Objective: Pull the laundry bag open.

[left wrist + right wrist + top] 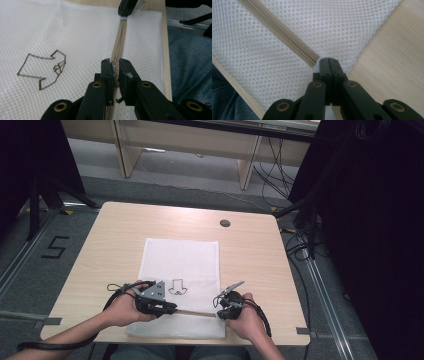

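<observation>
Across the near part of the white mesh bag (181, 257), its beige zipper (192, 313) was stretched level, its slider pinched by the left gripper (115, 65); the bag's end was clamped by the right gripper (328, 60), fully closed.

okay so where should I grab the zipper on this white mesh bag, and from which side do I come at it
Grip the zipper at its ends, as both tongs appear to now: the left tongs pinch it from above, the right tongs are shut at its far end. It is a thin raised strip lying flat across the white mesh bag, so come from above with one jaw on each side of it.
</observation>
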Motion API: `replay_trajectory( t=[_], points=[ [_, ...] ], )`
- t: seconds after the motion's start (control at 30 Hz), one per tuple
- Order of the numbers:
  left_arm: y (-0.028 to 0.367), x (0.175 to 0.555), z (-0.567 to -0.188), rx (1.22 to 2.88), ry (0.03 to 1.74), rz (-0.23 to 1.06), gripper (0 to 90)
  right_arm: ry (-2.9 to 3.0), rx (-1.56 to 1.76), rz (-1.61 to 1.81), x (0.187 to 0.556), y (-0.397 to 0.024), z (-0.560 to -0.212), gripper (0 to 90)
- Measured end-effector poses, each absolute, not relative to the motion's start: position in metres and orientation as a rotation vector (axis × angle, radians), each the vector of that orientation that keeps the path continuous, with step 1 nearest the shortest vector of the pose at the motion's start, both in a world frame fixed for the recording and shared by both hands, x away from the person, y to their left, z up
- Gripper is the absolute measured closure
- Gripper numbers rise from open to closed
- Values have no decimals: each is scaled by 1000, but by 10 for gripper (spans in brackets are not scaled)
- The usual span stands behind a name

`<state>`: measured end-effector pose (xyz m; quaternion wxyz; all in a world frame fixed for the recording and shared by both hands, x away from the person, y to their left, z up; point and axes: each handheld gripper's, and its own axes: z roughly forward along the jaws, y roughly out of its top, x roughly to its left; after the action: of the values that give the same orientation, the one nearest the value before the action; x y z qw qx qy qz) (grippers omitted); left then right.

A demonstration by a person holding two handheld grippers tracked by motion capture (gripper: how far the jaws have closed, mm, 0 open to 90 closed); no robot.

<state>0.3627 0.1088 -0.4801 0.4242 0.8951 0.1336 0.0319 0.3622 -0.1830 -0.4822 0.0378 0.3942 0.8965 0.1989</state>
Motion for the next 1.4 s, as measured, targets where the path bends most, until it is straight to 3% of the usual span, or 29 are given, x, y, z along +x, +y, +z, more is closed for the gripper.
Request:
replay_trajectory(
  t=[0.8, 1.4],
  points=[
    [137, 359, -482, 2254, 404, 117, 823, 2741, 1222, 603, 362, -182, -482, 900],
    [187, 356, -484, 2252, 533, 123, 821, 2745, 1220, 600, 362, -182, -482, 900]
  ],
)
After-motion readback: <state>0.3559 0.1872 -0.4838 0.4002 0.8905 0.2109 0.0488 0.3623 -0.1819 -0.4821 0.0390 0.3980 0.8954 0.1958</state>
